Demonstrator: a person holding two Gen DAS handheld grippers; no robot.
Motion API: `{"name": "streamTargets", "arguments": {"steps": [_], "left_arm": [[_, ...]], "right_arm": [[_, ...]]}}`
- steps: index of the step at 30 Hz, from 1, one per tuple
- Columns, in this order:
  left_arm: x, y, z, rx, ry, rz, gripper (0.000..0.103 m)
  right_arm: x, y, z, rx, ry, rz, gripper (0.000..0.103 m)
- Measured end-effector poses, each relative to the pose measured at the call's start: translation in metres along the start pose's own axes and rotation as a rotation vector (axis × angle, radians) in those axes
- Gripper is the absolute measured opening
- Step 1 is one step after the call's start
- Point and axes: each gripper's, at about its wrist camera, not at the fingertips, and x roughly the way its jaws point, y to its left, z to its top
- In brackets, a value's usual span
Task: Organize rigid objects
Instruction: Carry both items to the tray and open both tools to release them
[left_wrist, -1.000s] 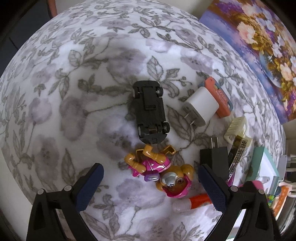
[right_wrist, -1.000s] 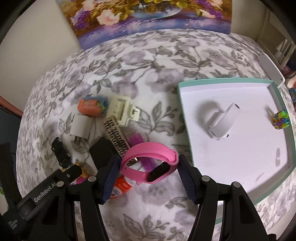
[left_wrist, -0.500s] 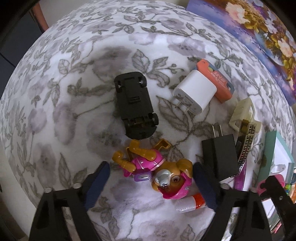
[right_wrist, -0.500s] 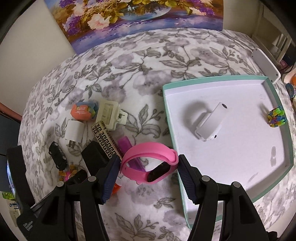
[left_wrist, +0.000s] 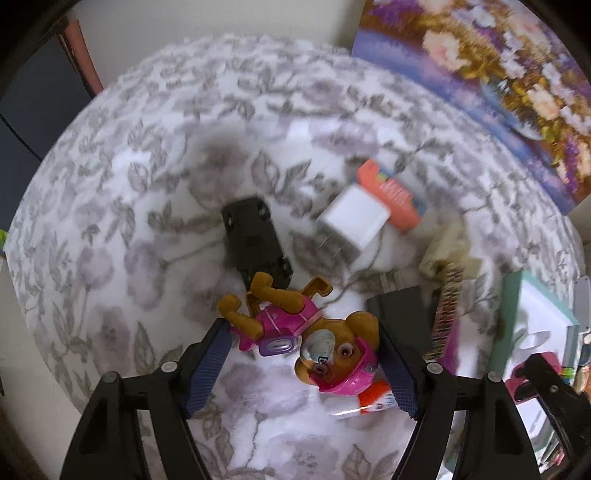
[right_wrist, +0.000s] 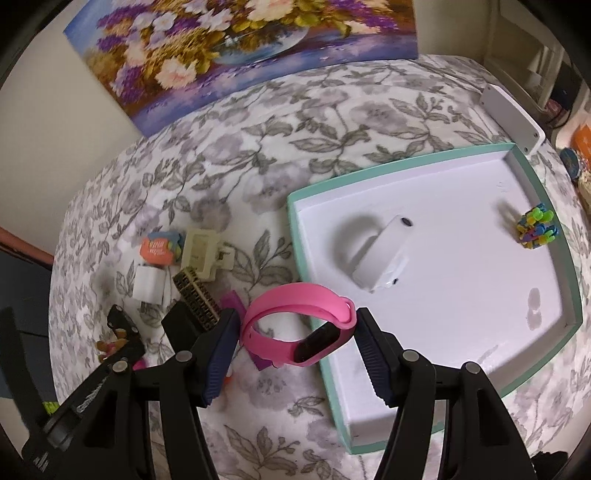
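Observation:
A brown and pink puppy toy (left_wrist: 332, 354) lies crosswise between the fingers of my left gripper (left_wrist: 301, 332), which is shut on it just above the flowered cloth. The toy's legs overlap the end of a black toy car (left_wrist: 255, 236). My right gripper (right_wrist: 293, 321) is shut on a pink wristband (right_wrist: 295, 291) with a black screen, held above the cloth at the left rim of the teal tray (right_wrist: 461, 288). In the tray lie a white device (right_wrist: 384, 258) and a small multicoloured toy (right_wrist: 535, 229).
On the cloth left of the tray sit a white charger (right_wrist: 147, 284), an orange eraser (right_wrist: 159, 249), a cream hair clip (right_wrist: 201, 253), a patterned clip (right_wrist: 195, 299), a black adapter (left_wrist: 399, 310) and an orange-white tube (left_wrist: 369, 400). A flower painting (right_wrist: 240, 48) leans at the back.
My left gripper moved in and shut on the puppy toy, which now moves with it. My right gripper carried the wristband rightward, closer to the tray's rim.

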Motion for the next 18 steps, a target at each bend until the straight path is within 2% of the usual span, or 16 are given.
{"name": "streamTargets", "arguments": {"steps": [5, 11, 18], "left_arm": [[-0.023, -0.009, 0.004, 0.046, -0.052, -0.01, 0.08], [-0.04, -0.041, -0.011, 0.152, -0.078, -0.021, 0.08], [-0.05, -0.11, -0.048, 0.328, -0.092, -0.039, 0.08]], "right_arm": [[-0.004, -0.027, 0.006, 0.05, -0.009, -0.034, 0.065], [-0.013, -0.08, 0.015, 0.143, -0.025, -0.083, 0.065], [-0.027, -0.143, 0.019, 0.243, -0.046, -0.157, 0.065]]}}
